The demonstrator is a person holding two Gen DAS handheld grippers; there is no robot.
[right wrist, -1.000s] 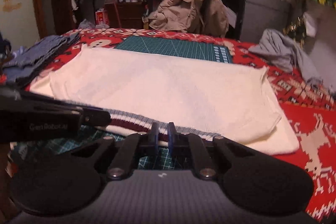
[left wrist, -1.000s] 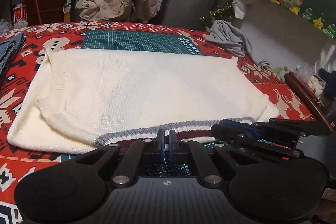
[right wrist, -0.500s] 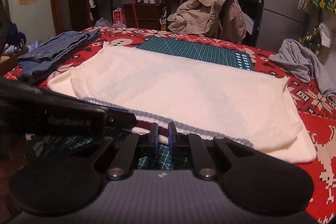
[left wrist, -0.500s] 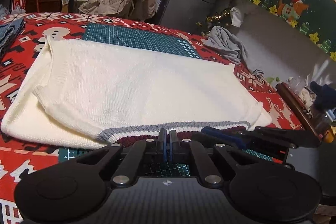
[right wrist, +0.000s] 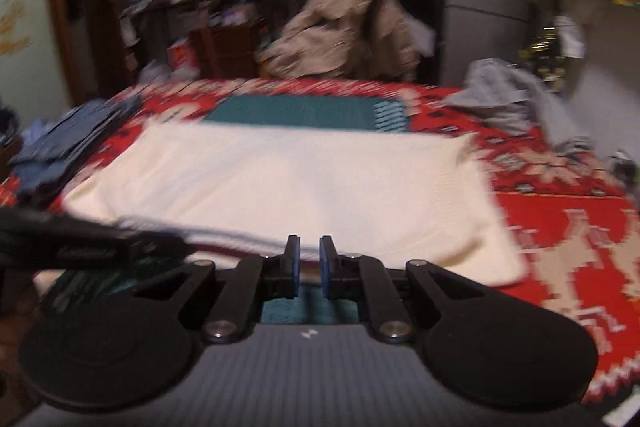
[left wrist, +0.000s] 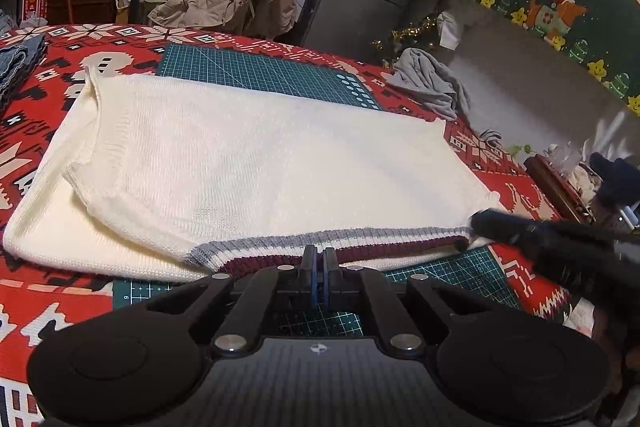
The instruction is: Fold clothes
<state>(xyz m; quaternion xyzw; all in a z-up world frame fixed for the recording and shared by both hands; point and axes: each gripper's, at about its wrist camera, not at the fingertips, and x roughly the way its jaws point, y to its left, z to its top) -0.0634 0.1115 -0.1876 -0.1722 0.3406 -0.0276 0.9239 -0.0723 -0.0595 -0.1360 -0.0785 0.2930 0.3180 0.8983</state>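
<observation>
Cream sweater (left wrist: 256, 163) lies flat across the middle of the surface (left wrist: 52, 283), partly over a green cutting mat (left wrist: 264, 75), on the red patterned cloth. Striped hem (left wrist: 328, 243) is the near edge, right at both grippers. Folded sleeve sits on the left half.

Left gripper (left wrist: 319, 269): jaws nearly together, seemingly pinching the maroon band of the hem. Right gripper (right wrist: 309, 263): jaws narrow with a small gap; hem looks to run between them, but the right wrist view is motion-blurred, so I can't confirm the pads bite.

Step in hand, as I read it: lift the hem and carry it toward the far edge to halve the body. To do it well:
- both grips through every hem layer, not just the top knit
- raise both ends level, hem taut between them
- lay the hem square onto the far edge, then let go

Orientation: long axis runs left-right across the surface. Hem faces the person, neckline end presumably faces the far side; not visible.

Gray garment (left wrist: 432, 87) crumpled far right, well apart.
</observation>
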